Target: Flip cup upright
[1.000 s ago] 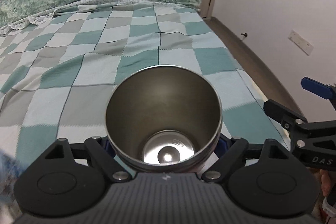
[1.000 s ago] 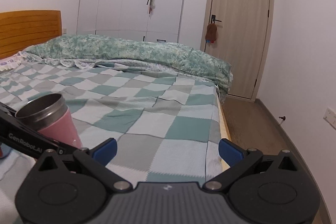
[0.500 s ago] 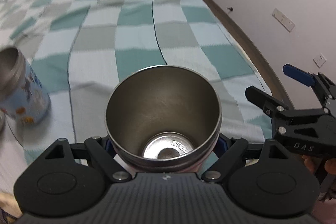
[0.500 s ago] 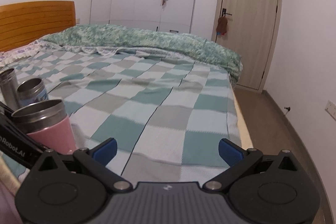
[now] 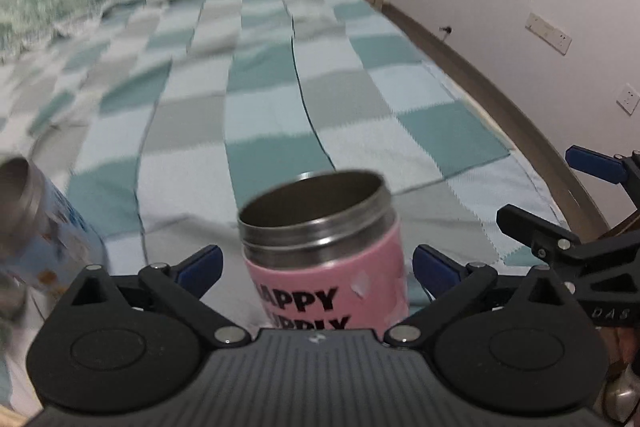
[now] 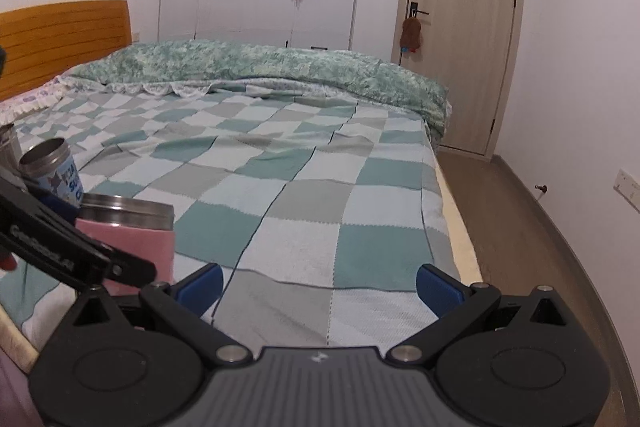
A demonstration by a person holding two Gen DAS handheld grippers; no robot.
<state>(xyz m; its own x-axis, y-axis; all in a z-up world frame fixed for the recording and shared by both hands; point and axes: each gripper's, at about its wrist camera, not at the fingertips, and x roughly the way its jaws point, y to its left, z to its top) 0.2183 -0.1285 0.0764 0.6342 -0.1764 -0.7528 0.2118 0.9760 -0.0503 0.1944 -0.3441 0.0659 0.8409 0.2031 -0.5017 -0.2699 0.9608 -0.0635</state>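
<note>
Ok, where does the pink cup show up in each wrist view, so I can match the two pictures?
Left wrist view: pink cup at bottom centre, upright, between the open fingers of the left gripper, which are clear of it.
Right wrist view: pink cup at lower left, partly behind the left gripper's black arm.
Shared landmark: the blue printed cup, left of the pink one in both views.

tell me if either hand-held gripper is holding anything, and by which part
Nothing is held. The left hand-held gripper is open, its fingers apart on either side of the upright pink cup without touching it. The right hand-held gripper is open and empty.
</note>
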